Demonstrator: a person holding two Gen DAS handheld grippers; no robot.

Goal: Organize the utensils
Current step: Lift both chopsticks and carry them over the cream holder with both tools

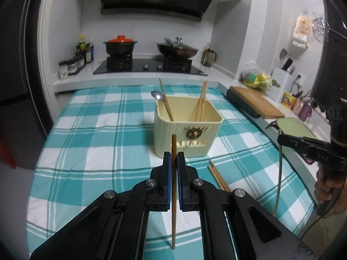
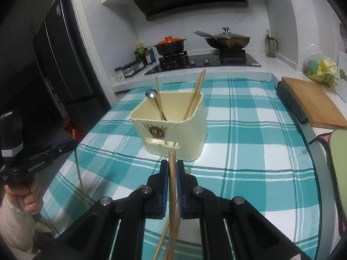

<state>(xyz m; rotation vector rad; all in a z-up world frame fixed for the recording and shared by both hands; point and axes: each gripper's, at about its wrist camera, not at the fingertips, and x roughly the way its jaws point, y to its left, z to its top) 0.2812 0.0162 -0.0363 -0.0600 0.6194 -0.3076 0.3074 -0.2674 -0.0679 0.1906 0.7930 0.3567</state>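
Chopstick [image 1: 173, 195] upright, clamped in left gripper [image 1: 174, 158]; right gripper [image 2: 172, 166] clamps upright chopstick too.

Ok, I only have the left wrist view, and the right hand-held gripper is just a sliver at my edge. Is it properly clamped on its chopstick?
Observer: Yes. The right hand-held gripper is shut on its chopstick, which stands upright between the pads with its top just above the fingertips.
Operator: And what's directly beneath it?
Observer: Several loose chopsticks lie on the checked cloth under that gripper, at crossing angles.
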